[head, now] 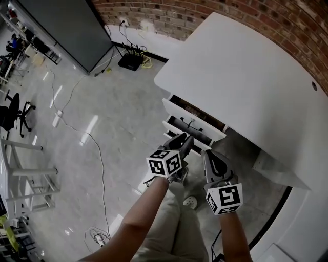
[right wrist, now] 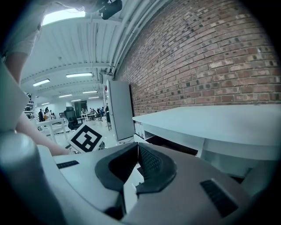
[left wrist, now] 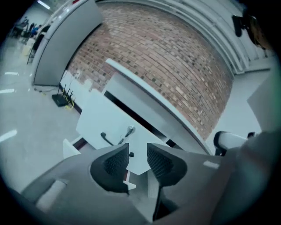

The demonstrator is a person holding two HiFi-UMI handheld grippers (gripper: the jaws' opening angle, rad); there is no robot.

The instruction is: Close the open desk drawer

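Two grippers pointed at the open drawer (left wrist: pixel 99 118), which stood pulled out from under the white tabletop (head: pixel 246 77). Only the left gripper view showed the drawer's front face-on: a plain white panel with a dark curved handle (left wrist: pixel 105 139) and a small metal fitting (left wrist: pixel 129 131) beside it. That front was seen past the left gripper (left wrist: pixel 138 159), whose fingers (left wrist: pixel 115 165) stood well apart with nothing between them. The right gripper view caught the drawer from the side as a dark gap. There the right gripper (right wrist: pixel 138 147) had its fingers closed together at the tips, empty, and it alone showed ceiling strip lights (right wrist: pixel 79 75). Only the head view took in both grippers side by side, just short of the drawer. Behind the drawer the curved tabletop met a red brick wall (head: pixel 154 13). Left of the drawer spread a glossy grey floor (head: pixel 102 128) with trailing cables (head: pixel 97 148), a black box with antennas (head: pixel 130 61), a dark grey panel (head: pixel 66 25) and, farther off, a black office chair (head: pixel 13 110).
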